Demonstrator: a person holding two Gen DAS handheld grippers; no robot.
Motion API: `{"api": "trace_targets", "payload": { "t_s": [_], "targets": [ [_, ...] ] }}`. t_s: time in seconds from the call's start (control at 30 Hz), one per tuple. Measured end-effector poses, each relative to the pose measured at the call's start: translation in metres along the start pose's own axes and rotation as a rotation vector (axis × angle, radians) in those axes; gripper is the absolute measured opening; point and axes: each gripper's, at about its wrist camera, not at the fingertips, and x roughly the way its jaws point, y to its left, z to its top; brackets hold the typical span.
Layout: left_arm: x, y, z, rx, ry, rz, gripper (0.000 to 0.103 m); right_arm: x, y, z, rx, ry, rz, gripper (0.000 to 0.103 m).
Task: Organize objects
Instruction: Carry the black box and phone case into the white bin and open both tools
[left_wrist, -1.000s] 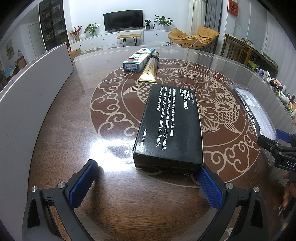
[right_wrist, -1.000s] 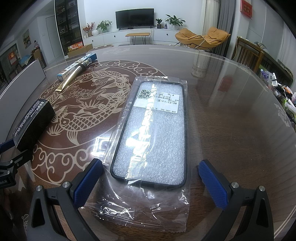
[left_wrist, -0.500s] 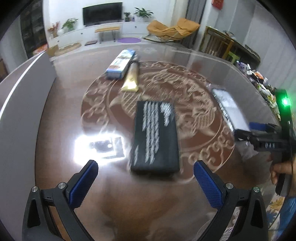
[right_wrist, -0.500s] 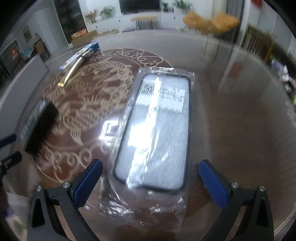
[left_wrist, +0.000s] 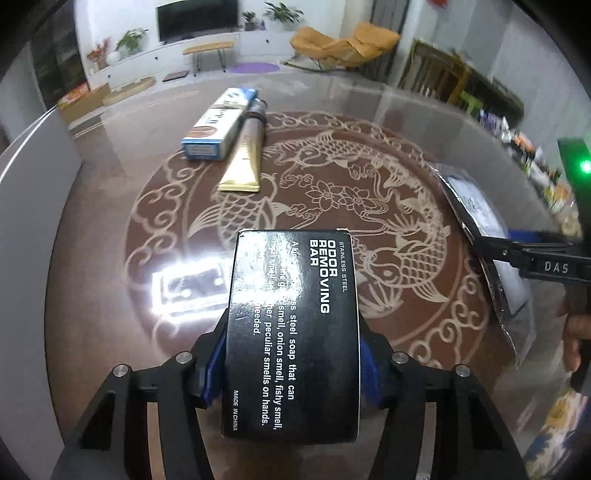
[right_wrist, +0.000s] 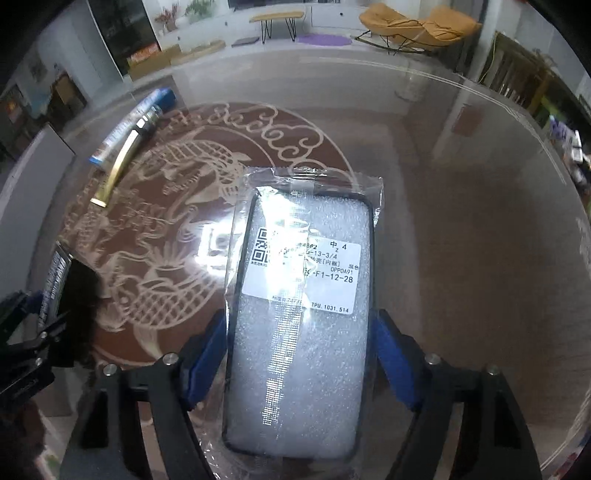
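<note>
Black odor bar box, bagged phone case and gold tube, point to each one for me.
black odor bar box (left_wrist: 295, 332): left wrist view, on its printed top face.
bagged phone case (right_wrist: 299, 354): right wrist view, on its white foam middle.
gold tube (left_wrist: 245, 158): left wrist view, on its flat body.

The round table (left_wrist: 110, 332) is taken as the landmark. Over its near edge, the boxed odor removing bar (left_wrist: 291, 332) is held between the fingers of the left gripper (left_wrist: 291, 363). To the right of that box, the bagged phone case (right_wrist: 299, 332) is held between the fingers of the right gripper (right_wrist: 299, 354), also at the table's near side. Toward the table's far left, a long carton (left_wrist: 219, 127) is laid, and a tube (left_wrist: 245, 155) is placed just beside it on its right.
</note>
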Motion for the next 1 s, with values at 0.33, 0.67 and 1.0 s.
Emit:
{"api": "trace_targets", "payload": {
  "t_s": [0.33,0.67,1.0],
  "targets": [
    [-0.164,0.078,-0.038,-0.188,-0.276,-0.04,0.058,-0.096,0.1,0.022,-0.064,-0.152,0.328,0.076],
    [-0.215,0.247,-0.104,-0.427,-0.193,0.34,0.059,-0.129,0.395,0.005,-0.413,-0.152,0.659,0.078],
    [-0.229,0.283,-0.159,-0.62,-0.229,0.357,0.07,-0.088,0.399,-0.026,-0.486,-0.22,0.511,0.093]
  ]
}}
